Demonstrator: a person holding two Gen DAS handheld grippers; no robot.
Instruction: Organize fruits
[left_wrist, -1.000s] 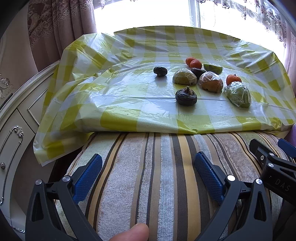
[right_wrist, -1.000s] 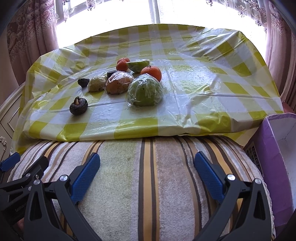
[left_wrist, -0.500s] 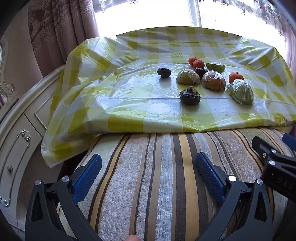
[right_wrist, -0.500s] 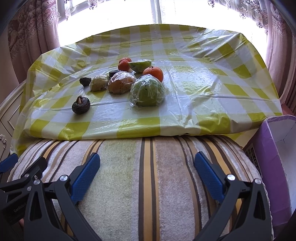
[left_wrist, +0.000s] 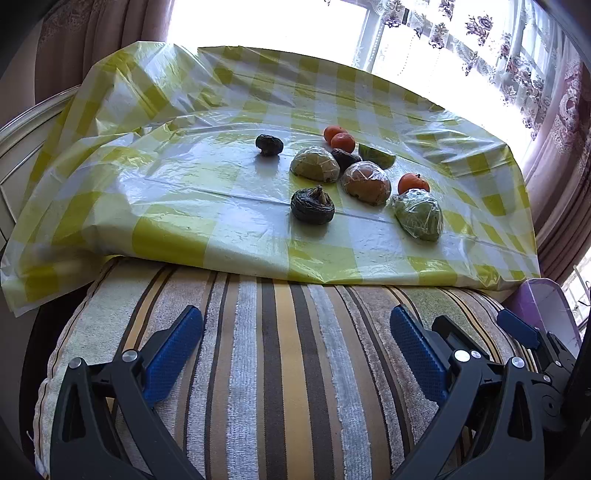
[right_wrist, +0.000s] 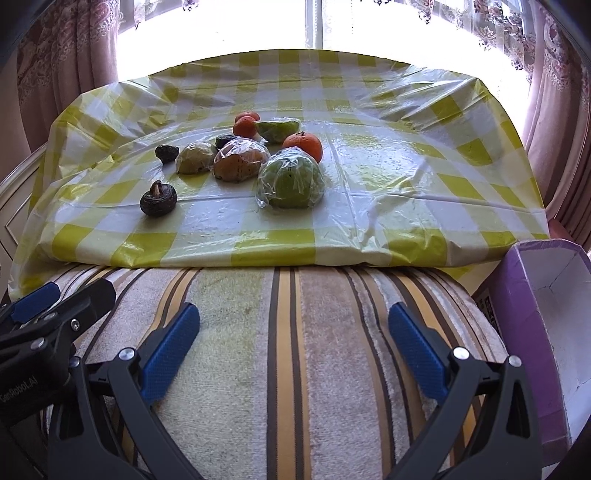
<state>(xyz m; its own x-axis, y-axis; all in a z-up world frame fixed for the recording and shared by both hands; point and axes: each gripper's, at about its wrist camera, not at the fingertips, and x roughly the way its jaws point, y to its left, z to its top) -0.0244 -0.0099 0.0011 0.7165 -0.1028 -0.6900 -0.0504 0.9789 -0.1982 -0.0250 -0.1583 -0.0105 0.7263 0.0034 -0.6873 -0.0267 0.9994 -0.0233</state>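
Holding both my left gripper and right gripper wide open and empty at frame bottom, ready to reach the fruits clustered upper centre on the checked cloth

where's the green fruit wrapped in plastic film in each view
Left wrist: the green wrapped fruit lies right of centre, rightmost in the cluster, an orange just behind it.
Right wrist: the same fruit sits near centre, largest and near the front.
Shared landmark: the dark wrinkled fruit with a stem, to its left in both.
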